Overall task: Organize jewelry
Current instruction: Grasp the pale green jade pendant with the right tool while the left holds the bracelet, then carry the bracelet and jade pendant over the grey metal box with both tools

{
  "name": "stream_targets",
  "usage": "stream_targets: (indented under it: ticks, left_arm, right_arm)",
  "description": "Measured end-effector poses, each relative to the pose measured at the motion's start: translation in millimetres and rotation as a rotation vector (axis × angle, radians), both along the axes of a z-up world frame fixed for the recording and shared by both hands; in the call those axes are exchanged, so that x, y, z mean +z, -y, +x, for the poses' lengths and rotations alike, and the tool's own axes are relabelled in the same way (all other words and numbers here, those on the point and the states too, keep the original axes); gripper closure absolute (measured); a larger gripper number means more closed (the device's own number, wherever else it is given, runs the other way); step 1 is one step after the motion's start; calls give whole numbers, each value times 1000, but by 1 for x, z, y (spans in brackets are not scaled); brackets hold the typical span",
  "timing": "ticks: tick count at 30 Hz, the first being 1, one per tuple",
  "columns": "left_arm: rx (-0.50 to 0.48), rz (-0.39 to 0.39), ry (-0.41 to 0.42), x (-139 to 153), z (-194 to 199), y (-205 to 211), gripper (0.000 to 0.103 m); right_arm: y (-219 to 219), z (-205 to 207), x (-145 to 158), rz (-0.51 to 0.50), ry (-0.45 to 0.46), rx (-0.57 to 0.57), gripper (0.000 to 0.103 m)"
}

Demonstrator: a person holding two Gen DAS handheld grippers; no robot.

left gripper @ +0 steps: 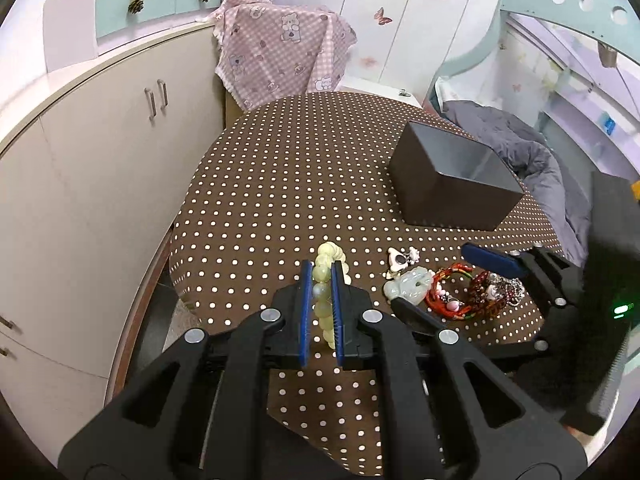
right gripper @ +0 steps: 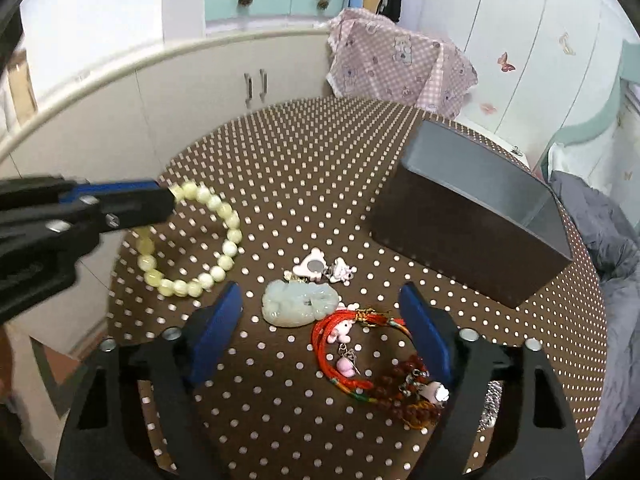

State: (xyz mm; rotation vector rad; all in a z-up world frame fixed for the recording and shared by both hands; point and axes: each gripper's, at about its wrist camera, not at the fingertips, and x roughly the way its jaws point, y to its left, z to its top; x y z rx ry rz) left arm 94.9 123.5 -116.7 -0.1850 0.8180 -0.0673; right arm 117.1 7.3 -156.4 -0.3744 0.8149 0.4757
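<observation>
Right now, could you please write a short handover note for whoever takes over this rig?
Left gripper: shut on the bead bracelet, near the table's left edge; whether it is lifted clear is hard to tell.
Right gripper: open, empty, over the remaining jewelry.
On the table: jade pendant, small pink charm, red cord bracelet, dark red bead bracelet.
Grey box: open, at the far right; the visible inside looks empty.
Done: bead bracelet gripped.
Left: probably box it, then the other pieces.
</observation>
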Motion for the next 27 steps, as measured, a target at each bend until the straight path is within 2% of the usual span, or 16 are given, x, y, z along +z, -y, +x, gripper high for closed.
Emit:
stream_targets:
  ticks: [2, 6, 7, 19, 27]
  left_arm:
    - [-2, -7, -3, -2, 1, -1, 94]
    - [-10, -9, -9, -6, 5, -1, 94]
    - [-11, -10, -10, -7, 6, -2, 94]
    - [-38, -17, 4, -7, 11, 5, 94]
    - [-71, -19, 45, 8, 16, 16, 94]
  right_arm:
    - [-3, 3, -9, -25, -12, -4, 42]
    - [-3, 2, -13, -25, -14, 9, 54]
    - [-3, 3, -12, -23, -15, 13, 64]
    - [9, 6, -3, 39, -45, -12, 64]
    - [25, 4, 16, 71, -2, -43, 64]
